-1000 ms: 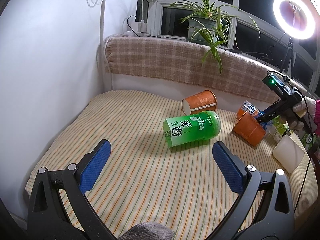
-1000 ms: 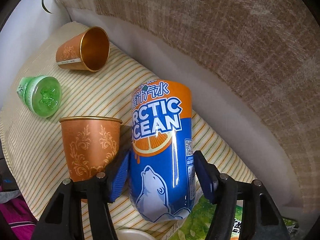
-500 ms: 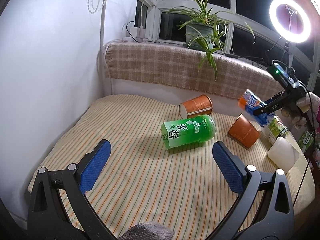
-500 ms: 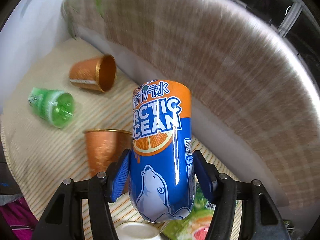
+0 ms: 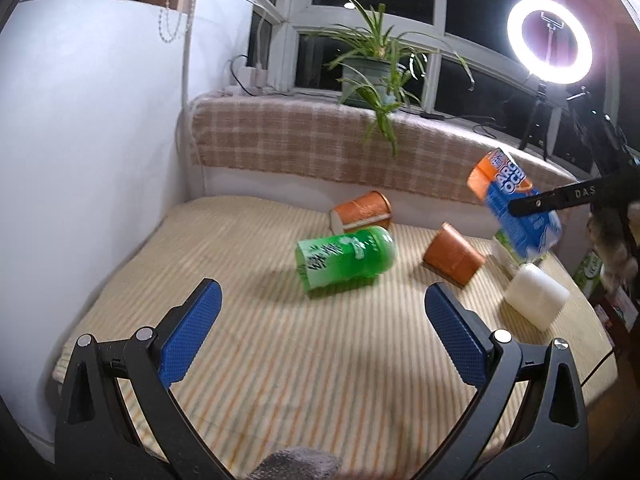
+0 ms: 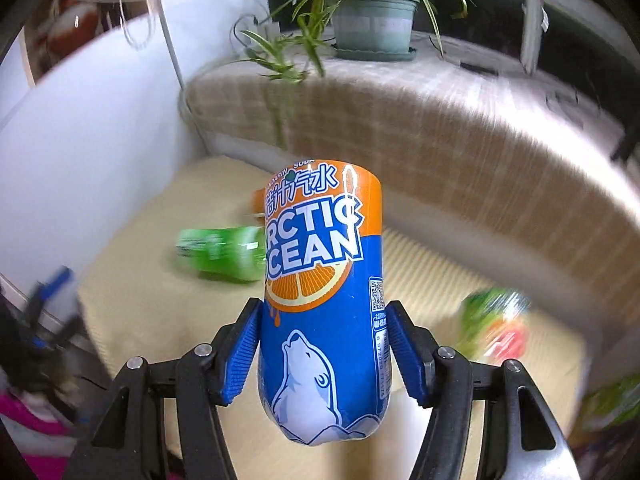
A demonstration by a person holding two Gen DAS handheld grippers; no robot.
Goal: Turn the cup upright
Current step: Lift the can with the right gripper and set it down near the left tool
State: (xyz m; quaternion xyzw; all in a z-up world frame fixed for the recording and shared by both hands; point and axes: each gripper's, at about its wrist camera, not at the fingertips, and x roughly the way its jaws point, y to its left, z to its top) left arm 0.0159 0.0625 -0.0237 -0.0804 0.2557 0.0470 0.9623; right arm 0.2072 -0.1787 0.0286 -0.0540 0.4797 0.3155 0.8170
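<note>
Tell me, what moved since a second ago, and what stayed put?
The right gripper, shut on the Arctic Ocean cup the whole time, lifted it up off the striped mat and swung it toward level. The left gripper stayed open and holds nothing. The green tea cup and both orange cups kept their places.

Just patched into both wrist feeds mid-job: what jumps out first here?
The blue-and-orange Arctic Ocean cup fills the right wrist view, clamped in the right tool and held in the air over the striped mat. On the mat's middle a green cup lies on its side, ahead of the open left tool. A glaring ring light stands at the far right by the window.
</note>
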